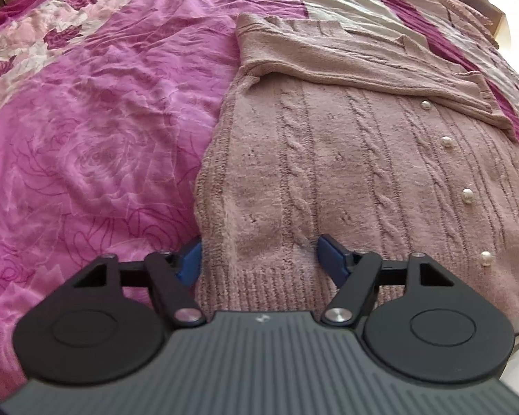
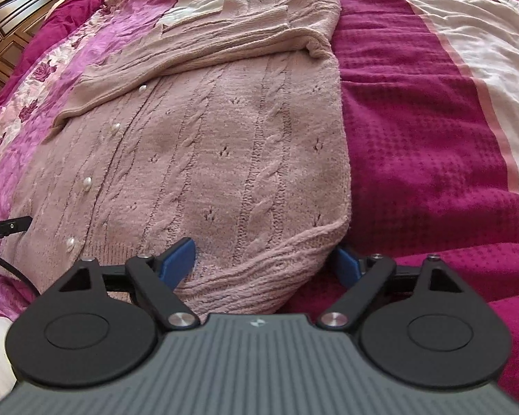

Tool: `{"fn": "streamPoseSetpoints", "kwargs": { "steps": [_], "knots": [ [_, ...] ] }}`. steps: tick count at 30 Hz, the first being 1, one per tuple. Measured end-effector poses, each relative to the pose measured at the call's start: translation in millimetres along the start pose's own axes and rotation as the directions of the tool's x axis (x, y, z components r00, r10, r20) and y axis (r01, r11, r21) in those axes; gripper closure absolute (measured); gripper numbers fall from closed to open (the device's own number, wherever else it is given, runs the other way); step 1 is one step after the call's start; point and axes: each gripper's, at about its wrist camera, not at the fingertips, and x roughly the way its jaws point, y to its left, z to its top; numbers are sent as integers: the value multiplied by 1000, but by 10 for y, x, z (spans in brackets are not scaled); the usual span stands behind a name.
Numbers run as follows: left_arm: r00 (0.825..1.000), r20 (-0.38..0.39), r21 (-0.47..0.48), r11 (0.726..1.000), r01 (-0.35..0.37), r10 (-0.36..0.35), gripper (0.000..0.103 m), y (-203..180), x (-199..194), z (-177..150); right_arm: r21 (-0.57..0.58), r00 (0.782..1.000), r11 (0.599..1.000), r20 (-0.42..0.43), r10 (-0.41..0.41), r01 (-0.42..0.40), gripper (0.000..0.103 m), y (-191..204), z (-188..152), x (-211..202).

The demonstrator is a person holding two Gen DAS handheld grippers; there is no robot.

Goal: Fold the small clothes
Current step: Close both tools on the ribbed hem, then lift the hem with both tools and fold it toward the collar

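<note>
A dusty-pink cable-knit cardigan (image 1: 328, 173) with pearl buttons (image 1: 467, 195) lies flat on the bed, its sleeves (image 1: 346, 65) folded across the chest. My left gripper (image 1: 261, 257) stands open over the hem's left corner. One blue pad (image 1: 190, 259) sits at the cardigan's side edge and the other rests on the knit. In the right wrist view the cardigan (image 2: 225, 138) fills the middle. My right gripper (image 2: 262, 262) is open around the hem's right corner (image 2: 259, 269), which bulges up in ribbed folds. Its right pad (image 2: 346, 264) is partly hidden behind the cloth.
A pink rose-print bedspread (image 1: 86, 121) lies left of the cardigan and a magenta waffle blanket (image 2: 415, 138) right of it. A dark wooden headboard (image 2: 14, 24) stands at the far left. A black part of the other gripper, with a cable, shows at the left edge (image 2: 7, 228).
</note>
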Motion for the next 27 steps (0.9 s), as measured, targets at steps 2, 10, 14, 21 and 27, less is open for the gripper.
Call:
{"fn": "streamPoseSetpoints", "kwargs": {
  "steps": [2, 10, 14, 21, 27],
  "knots": [
    [1000, 9, -4, 1000, 15, -15, 49, -10, -12, 0, -4, 1000, 1000, 10, -2, 2, 29, 15, -8, -17],
    [996, 47, -117, 989, 85, -80, 91, 102, -73, 19, 89, 996, 993, 51, 76, -80, 82, -119, 8, -64],
    [984, 84, -175, 970, 168, -155, 92, 123, -117, 54, 127, 986, 982, 104, 131, -143, 87, -165, 21, -105],
    [967, 177, -232, 946, 224, -185, 92, 95, -225, 206, 156, 956, 963, 234, 178, -218, 87, -203, 129, -265],
    [949, 262, -221, 947, 233, -173, 92, 16, -330, 451, 189, 918, 947, 351, 183, -261, 90, -276, 293, -363]
  ]
}}
